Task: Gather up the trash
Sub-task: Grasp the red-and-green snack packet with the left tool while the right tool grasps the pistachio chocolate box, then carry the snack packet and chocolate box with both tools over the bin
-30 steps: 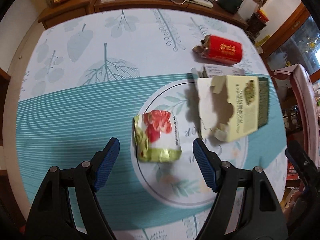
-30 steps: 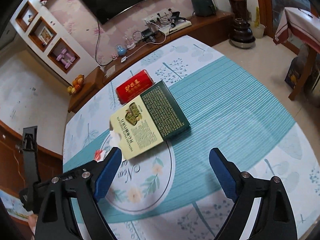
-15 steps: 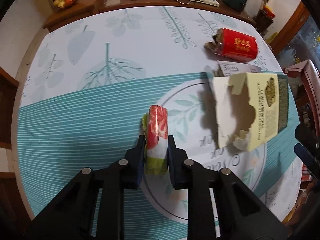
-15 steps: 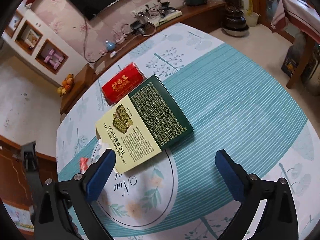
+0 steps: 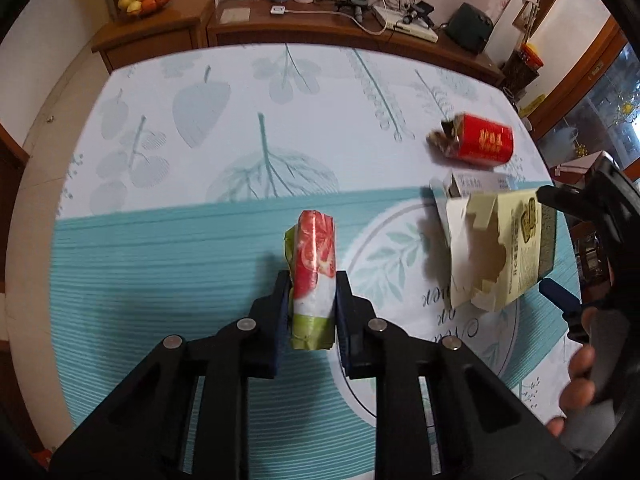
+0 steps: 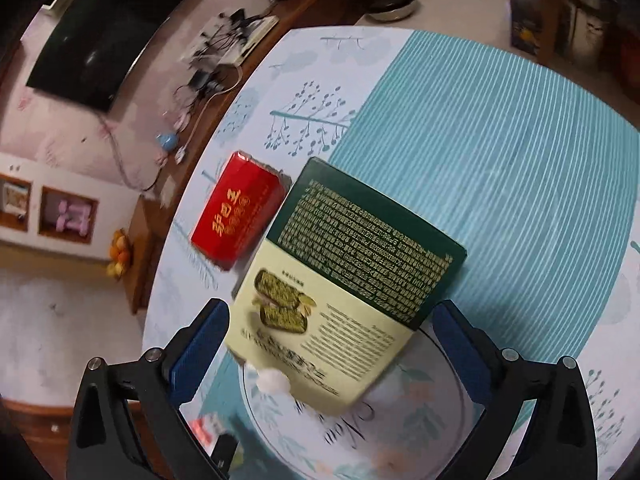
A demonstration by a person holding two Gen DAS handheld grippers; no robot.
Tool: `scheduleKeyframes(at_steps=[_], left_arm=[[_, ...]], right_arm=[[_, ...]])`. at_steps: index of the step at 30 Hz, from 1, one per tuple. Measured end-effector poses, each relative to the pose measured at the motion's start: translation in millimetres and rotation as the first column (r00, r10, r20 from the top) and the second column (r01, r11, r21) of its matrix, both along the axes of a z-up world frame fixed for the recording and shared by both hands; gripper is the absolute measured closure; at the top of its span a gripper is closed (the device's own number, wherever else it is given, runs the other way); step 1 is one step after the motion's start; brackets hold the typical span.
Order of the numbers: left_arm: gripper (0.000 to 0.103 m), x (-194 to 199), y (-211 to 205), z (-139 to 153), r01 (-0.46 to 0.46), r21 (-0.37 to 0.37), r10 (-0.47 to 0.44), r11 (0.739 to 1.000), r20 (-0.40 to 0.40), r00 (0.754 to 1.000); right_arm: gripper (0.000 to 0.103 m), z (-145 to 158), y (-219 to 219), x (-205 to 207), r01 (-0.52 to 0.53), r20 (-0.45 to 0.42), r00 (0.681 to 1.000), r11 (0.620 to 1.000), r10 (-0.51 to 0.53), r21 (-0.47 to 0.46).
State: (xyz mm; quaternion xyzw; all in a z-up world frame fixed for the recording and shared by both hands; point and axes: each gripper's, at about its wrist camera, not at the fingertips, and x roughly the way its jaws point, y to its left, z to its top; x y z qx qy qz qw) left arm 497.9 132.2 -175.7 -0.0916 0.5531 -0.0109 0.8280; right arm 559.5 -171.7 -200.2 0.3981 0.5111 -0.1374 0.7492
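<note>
The left gripper is clenched on a red-and-green packet just above the table. The right gripper, jaws spread, straddles the torn cream-and-green box; only the left view shows its ripped-open end. A red box lies beside it.
</note>
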Motion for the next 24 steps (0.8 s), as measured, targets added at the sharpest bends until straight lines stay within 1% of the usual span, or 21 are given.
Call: scheduleKeyframes(at_steps=[4, 8, 11, 13, 16, 19, 21, 24], left_arm=[[0.086, 4.0, 15.4, 5.7, -0.018, -0.022, 0.018, 1.0, 0.01, 1.0], [0.086, 7.4, 26.0, 5.7, -0.03, -0.032, 0.031, 0.999, 0.009, 0.999], [0.086, 12.1, 29.2, 6.6, -0.049, -0.028, 0.05, 0.998, 0.021, 0.999], [0.086, 15.1, 30.4, 7.3, -0.067, -0.024, 0.068, 0.997, 0.041, 0.997], [0.086, 21.5, 33.5, 6.6, -0.1, -0.018, 0.101, 0.995, 0.055, 0.993], [0.086, 24.3, 36.4, 3.3, -0.116, -0.027, 0.117, 0.993, 0.045, 0.992], [0.085, 22.9, 37.5, 1.7, -0.114, -0.038, 0.116, 0.993, 0.042, 0.992], [0.086, 17.9, 38.1, 0.5, -0.11, -0.052, 0.111, 0.993, 0.037, 0.993]], right_arm=[[0.0, 5.6, 16.5, 16.2, 0.041, -0.021, 0.999, 0.996, -0.042, -0.076], [0.0, 5.6, 34.0, 35.1, 0.023, -0.059, 0.998, 0.983, -0.034, -0.183], [0.0, 3.3, 52.0, 49.8, -0.039, -0.113, 0.994, 0.957, 0.007, -0.287], [0.0, 2.7, 64.1, 55.4, -0.07, -0.12, 0.992, 0.941, 0.031, -0.331], [0.001, 1.5, 72.0, 53.4, -0.104, -0.129, 0.99, 0.922, 0.06, -0.372], [0.001, -0.5, 77.4, 46.9, -0.145, -0.137, 0.986, 0.904, 0.097, -0.401], [0.001, -3.7, 83.5, 46.1, -0.208, -0.157, 0.975, 0.877, 0.154, -0.434], [0.001, -3.9, 80.3, 25.5, -0.294, -0.181, 0.955, 0.837, 0.235, -0.461]])
